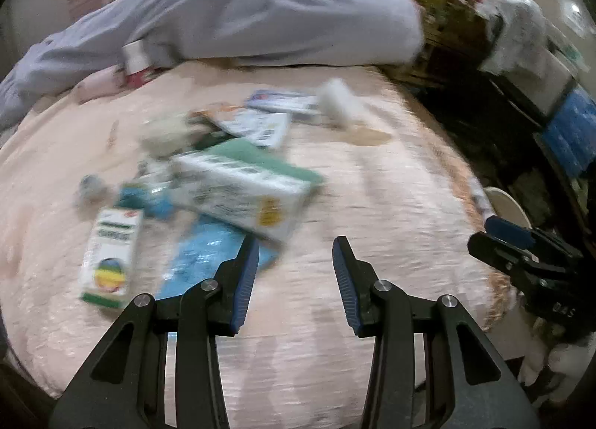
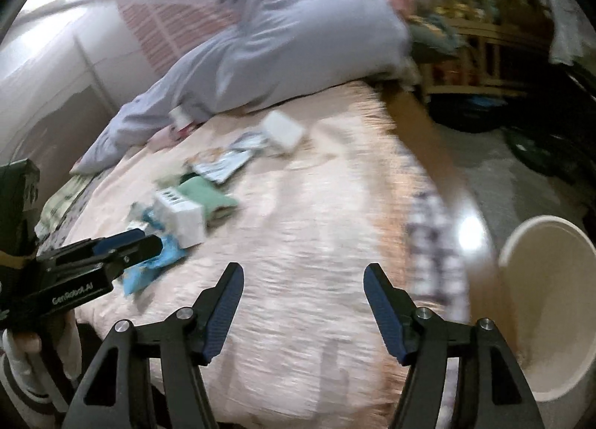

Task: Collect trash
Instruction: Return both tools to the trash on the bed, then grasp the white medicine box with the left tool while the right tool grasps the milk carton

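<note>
The left gripper (image 1: pixel 296 254) is spread wide and holds nothing. Its fingers hang over bare bedspread (image 1: pixel 372 205), with the left fingertip close to, or possibly overlapping, the blue packet (image 1: pixel 208 254); motion blur prevents a firm reading of contact. The right gripper (image 2: pixel 303 280) is likewise wide open and empty, hanging above open bedspread with no item between its fingers.

Step in hand, as judged: approach. No item is gripped yet, and the trash is uncollected on the bed.

Location of the trash: a loose pile lies ahead and left of the left gripper. It consists of the blue packet nearest, a white-and-green box (image 1: pixel 242 190) resting partly on the packet, a small carton (image 1: pixel 110 254) lying flat further left, and flat leaflets (image 1: pixel 260 123) beyond. A white block (image 1: pixel 339 101) sits apart, further back. A grey-clothed form (image 1: pixel 260 11) lies across the far edge of the bed.

A round bin (image 2: pixel 547 302) stands on the floor beside the bed, just right of the right gripper. It is the likely receptacle.

Next move, as judged:
1. Shift the left gripper leftward and forward so that one item lies between its fingers. The white-and-green box is the nearest rigid target.
2. Close on a narrow face of the box; the wide faces may exceed the opening.
3. Carry the item over the bed edge to the bin.
</note>
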`<state>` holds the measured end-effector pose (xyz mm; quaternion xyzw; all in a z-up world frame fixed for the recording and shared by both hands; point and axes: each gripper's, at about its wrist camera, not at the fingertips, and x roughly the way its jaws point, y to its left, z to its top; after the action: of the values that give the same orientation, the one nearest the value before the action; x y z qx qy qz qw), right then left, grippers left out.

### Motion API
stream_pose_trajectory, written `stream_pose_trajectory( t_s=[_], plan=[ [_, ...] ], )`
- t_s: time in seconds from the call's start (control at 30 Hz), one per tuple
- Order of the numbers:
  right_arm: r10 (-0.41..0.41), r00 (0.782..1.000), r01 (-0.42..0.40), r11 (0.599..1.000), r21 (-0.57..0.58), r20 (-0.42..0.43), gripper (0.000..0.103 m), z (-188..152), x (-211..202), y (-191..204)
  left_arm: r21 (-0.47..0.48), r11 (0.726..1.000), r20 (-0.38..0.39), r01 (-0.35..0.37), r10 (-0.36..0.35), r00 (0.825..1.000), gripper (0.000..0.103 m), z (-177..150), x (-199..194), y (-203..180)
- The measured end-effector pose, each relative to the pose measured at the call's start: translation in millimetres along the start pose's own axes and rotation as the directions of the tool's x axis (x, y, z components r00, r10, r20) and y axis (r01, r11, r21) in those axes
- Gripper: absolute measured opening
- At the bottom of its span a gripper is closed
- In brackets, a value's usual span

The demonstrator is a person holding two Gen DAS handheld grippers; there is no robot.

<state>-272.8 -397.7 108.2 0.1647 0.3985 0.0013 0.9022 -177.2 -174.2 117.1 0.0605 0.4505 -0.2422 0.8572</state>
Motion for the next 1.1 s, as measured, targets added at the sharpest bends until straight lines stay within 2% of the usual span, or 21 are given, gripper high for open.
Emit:
stream_pose_trajectory(
  t_s=[0.17, 0.33, 0.6, 0.7, 0.83, 1.03, 1.1],
  plan=[
    [0.063, 0.997, -0.068, 0.991, -0.111, -0.048, 0.065, 12, 32, 55, -0.095, 0.994, -0.013, -0.059, 0.058, 0.998, 0.039, -6, -2, 59],
    [0.088, 0.993, -0.103, 0.974, -0.200, -0.084, 0.065, 24, 65, 101, -0.174, 0.979, -0.033, -0.106, 0.102, 0.994, 0.039, -13, 0, 107],
    [0.095, 0.987, -0.128, 0.953, -0.275, -0.132, 0.065, 46, 107, 143, -0.246, 0.958, -0.086, -0.151, 0.134, 0.987, 0.040, -20, 14, 157],
    [0.078, 0.986, -0.124, 0.935, -0.332, -0.149, 0.066, 50, 121, 159, -0.256, 0.954, -0.101, -0.155, 0.133, 0.986, 0.041, -22, 19, 166],
    [0.009, 0.987, -0.076, 0.907, -0.414, -0.160, 0.066, 53, 147, 176, -0.243, 0.960, -0.116, -0.141, 0.115, 0.987, 0.045, -20, 28, 167],
    [-0.057, 0.981, -0.042, 0.871, -0.489, -0.186, 0.067, 48, 176, 186, -0.205, 0.971, -0.125, -0.122, 0.097, 0.987, 0.054, -18, 44, 159],
    [-0.063, 0.981, -0.036, 0.867, -0.496, -0.183, 0.070, 46, 180, 186, -0.189, 0.974, -0.125, -0.125, 0.103, 0.987, 0.055, -17, 48, 157]
  ],
)
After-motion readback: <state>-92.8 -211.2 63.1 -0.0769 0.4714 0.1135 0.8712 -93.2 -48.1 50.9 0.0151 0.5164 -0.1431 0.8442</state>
